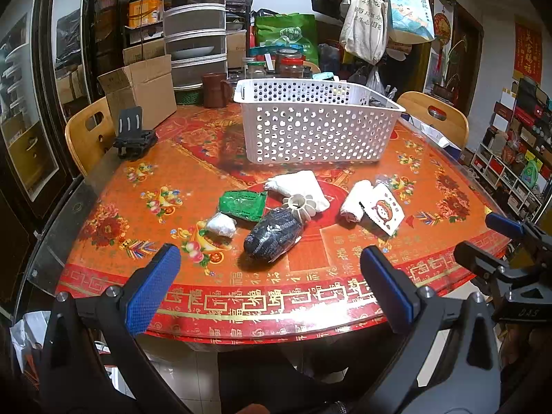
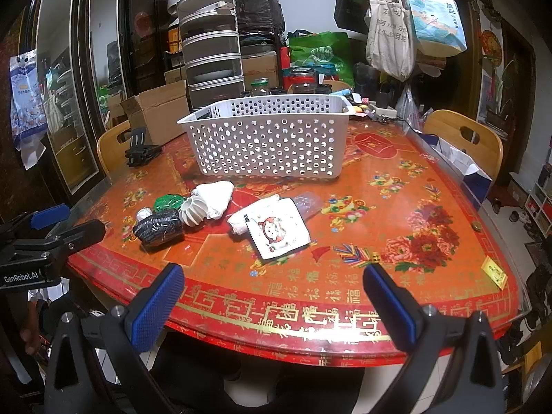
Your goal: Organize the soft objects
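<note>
Open left tongs (image 1: 269, 269) before black bundle (image 1: 272, 238)

Cluttered home dining rm, festive table (image 1: 114, 276), chairs (image 2: 464, 138), hanging totes (image 2: 390, 45)

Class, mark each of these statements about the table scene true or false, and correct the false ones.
1. The white basket stands behind the loose items. True.
2. The left gripper holds the black bundle. False: it is open and holds nothing.
3. The green packet lies on the table. True.
4. The cartoon pouch is inside the basket. False: it lies on the table.
5. The right gripper is open. True.
</note>
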